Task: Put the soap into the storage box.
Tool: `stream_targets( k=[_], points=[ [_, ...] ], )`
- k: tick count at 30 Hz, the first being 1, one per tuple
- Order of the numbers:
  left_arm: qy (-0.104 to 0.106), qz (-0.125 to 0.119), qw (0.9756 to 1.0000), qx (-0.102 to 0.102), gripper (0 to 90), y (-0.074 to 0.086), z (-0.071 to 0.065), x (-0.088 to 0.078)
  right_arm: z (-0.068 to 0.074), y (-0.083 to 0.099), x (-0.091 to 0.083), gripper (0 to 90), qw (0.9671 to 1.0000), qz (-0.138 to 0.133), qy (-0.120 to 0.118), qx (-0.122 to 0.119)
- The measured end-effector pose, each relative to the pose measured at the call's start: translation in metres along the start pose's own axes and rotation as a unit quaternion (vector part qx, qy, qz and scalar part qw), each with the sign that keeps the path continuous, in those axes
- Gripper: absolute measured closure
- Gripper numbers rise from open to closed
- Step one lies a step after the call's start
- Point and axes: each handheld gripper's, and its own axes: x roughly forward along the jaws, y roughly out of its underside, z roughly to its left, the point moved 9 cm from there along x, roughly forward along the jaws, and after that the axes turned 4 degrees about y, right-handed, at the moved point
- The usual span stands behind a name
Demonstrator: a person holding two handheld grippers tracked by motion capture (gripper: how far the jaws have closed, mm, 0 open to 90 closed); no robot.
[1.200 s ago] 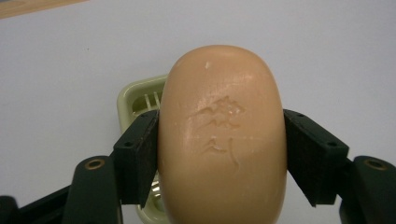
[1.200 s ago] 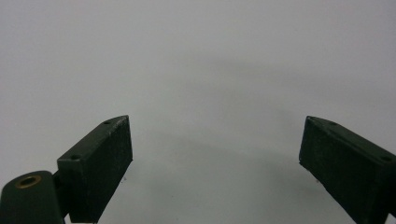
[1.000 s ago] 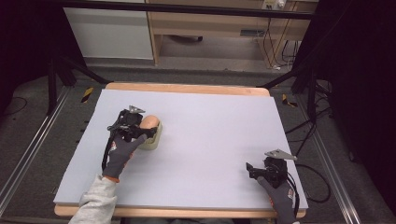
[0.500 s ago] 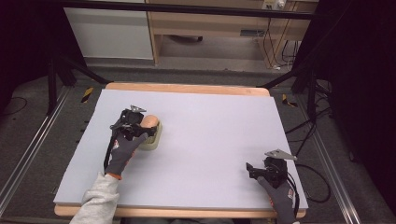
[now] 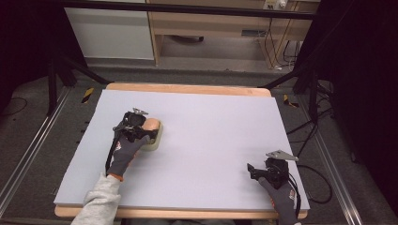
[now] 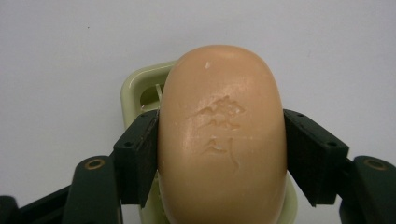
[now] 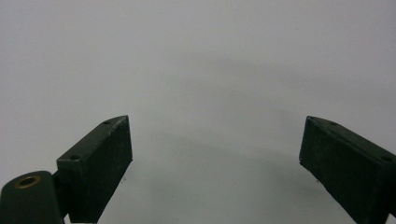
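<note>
A peach-coloured oval bar of soap (image 6: 222, 135) with a stamped mark lies over a pale green soap dish (image 6: 140, 91). My left gripper (image 6: 222, 154) is shut on the soap, its black pads pressed against both long sides. In the high view the same gripper (image 5: 141, 127) sits at the left-middle of the table with the soap (image 5: 151, 124) and the dish (image 5: 157, 139) under it. My right gripper (image 5: 257, 169) rests near the front right of the table; its jaws stand wide apart (image 7: 215, 154) over bare surface, holding nothing.
The grey-lilac tabletop (image 5: 211, 136) has a wooden rim. Black frame legs and cables stand off the right edge (image 5: 309, 93), and a wooden shelf unit (image 5: 211, 33) lies beyond the far edge.
</note>
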Motion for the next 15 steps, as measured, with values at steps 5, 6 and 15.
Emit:
stream_targets(
  k=[5, 6, 15],
  points=[
    [0.000, 0.005, 1.0000, -0.004, 31.7, 0.0026, 0.0024, 0.0036, 0.0003, 0.0001, 0.0002, 9.7, 1.0000, 0.001, 0.000, 0.000],
    [0.000, 0.007, 1.0000, -0.005, 31.7, 0.0035, 0.0028, 0.0050, 0.0002, 0.0001, 0.0002, 9.7, 1.0000, 0.001, 0.000, 0.000],
    [-0.004, 0.015, 0.9999, -0.004, 31.7, 0.0071, 0.0037, 0.0105, 0.0004, 0.0001, 0.0001, 9.7, 1.0000, 0.000, 0.000, 0.000]
  ],
)
